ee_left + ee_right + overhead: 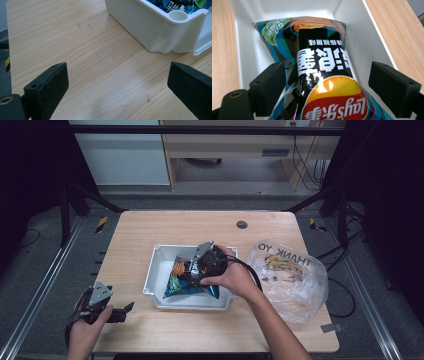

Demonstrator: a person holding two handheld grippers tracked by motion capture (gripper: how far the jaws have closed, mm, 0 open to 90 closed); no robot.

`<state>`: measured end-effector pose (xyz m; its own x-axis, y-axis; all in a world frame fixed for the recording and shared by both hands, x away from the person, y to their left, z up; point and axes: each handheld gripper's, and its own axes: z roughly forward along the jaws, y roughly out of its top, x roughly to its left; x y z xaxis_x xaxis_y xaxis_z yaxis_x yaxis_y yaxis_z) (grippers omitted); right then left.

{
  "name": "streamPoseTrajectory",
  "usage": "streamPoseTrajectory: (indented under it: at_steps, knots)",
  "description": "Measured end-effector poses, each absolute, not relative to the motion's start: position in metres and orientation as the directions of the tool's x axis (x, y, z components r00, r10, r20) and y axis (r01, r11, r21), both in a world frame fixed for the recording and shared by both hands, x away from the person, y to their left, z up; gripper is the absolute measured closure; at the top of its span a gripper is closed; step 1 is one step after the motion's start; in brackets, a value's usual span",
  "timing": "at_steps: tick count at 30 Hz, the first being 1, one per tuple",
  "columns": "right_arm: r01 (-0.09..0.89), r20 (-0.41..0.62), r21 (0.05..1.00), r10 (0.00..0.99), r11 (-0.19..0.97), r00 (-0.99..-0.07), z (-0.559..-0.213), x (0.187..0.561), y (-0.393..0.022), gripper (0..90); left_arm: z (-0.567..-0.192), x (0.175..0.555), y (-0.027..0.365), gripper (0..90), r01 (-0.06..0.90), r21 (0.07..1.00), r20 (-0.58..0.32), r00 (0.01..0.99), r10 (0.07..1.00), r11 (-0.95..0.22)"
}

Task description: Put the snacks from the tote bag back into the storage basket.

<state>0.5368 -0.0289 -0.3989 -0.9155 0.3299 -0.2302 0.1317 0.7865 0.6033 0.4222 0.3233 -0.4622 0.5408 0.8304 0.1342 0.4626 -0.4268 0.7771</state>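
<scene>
Two hand-held grippers, both wide open with nothing gripped. Your right hand-held gripper [325, 85] straddles the chip bag [317, 62], pads clear of it, and the bag lies in the white bin [155, 275] mid-table. Your left hand-held gripper [117, 82] hovers over bare table [87, 50] just beside the bin's corner. Careful pulling out: I'd guess a jaw could snag the foil and drag the bag over the rim.

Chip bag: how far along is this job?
Done: the chip bag lies inside the white bin. In hand: the right gripper straddles the bag, fingers apart and not pinching it. Left: pull that gripper out; the plastic bag beside the bin may hold more. The left gripper idles open.
</scene>
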Motion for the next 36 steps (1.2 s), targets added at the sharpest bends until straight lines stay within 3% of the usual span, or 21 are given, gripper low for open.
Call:
streamPoseTrajectory:
  at_steps: [36]
  knots:
    - [0.261, -0.168, 0.735, 0.542, 0.625, -0.823, -0.352, 0.499, -0.054, 8.5, -0.46, 0.423, 0.327, 2.8, 0.458, 0.795, 0.12, 0.526, 0.842, -0.399]
